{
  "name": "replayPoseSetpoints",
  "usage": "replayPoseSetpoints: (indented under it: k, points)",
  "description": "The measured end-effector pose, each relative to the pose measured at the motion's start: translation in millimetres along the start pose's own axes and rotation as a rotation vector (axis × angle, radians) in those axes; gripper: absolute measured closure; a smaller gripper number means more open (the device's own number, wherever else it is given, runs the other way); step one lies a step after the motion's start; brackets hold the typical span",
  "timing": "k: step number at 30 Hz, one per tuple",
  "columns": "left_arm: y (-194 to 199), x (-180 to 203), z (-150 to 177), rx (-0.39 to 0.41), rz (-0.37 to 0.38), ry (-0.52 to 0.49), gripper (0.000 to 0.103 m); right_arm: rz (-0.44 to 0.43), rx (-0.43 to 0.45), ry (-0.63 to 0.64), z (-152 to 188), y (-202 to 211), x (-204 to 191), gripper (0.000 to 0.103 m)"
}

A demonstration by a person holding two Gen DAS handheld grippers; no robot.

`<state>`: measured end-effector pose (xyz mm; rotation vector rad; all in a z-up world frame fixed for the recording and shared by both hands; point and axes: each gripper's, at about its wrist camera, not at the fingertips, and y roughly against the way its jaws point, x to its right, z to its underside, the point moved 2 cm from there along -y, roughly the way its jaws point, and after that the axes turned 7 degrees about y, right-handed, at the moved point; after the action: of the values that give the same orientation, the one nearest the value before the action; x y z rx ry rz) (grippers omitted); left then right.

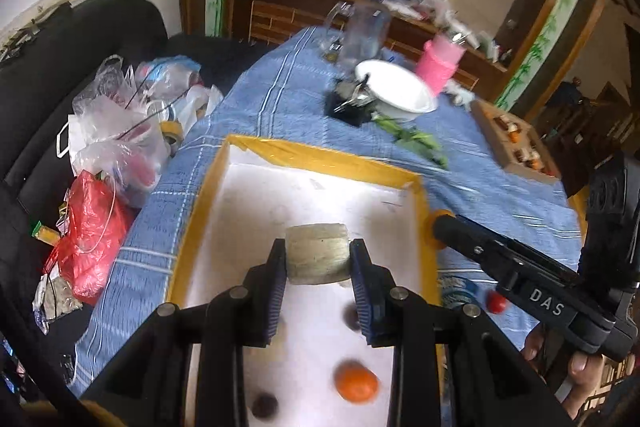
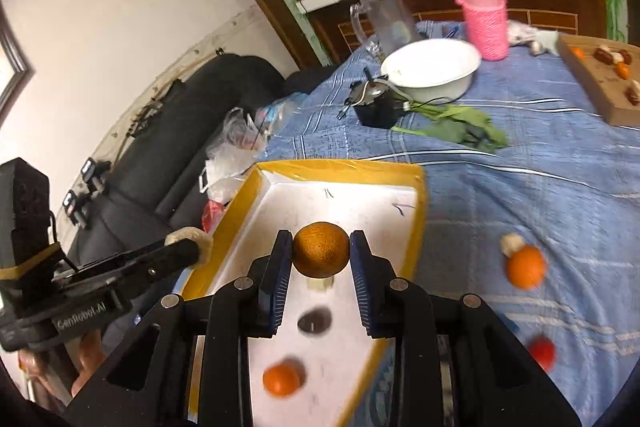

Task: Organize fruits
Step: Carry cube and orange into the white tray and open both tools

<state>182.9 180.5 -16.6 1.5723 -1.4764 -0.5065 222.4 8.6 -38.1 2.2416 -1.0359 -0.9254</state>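
Yellow-rimmed white tray [image 2: 418, 195], centre frame on the blue-clothed tabletop [image 2: 520, 167]: left tongs [image 1: 319, 259] clamped on a pale banana chunk [image 1: 318, 253], right tongs [image 2: 321, 255] clamped on a brownish orange [image 2: 321, 254], both above it, apparently for depositing.

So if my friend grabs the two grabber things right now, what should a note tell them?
Left gripper: shut on a pale banana slice, over the tray.
Right gripper: shut on a brownish orange fruit, also over the tray.
Done: the yellow-edged tray holds an orange fruit and a dark fruit.
Left: an orange and a small red fruit lie on the blue cloth.
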Motion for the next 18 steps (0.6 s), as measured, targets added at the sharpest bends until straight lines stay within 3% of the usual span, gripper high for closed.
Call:
replayPoseSetpoints:
  k: [6, 18]
  points:
    - [-51, -5, -9, -0.087, -0.046, -0.007, 0.070, 0.022, -0.074, -0.038, 3, -56, 14, 0.076]
    - [-96, -4, -15, -0.172, -0.093, -0.051, 0.069, 0.168, -0.139, 0.081, 10, -77, 10, 0.075]
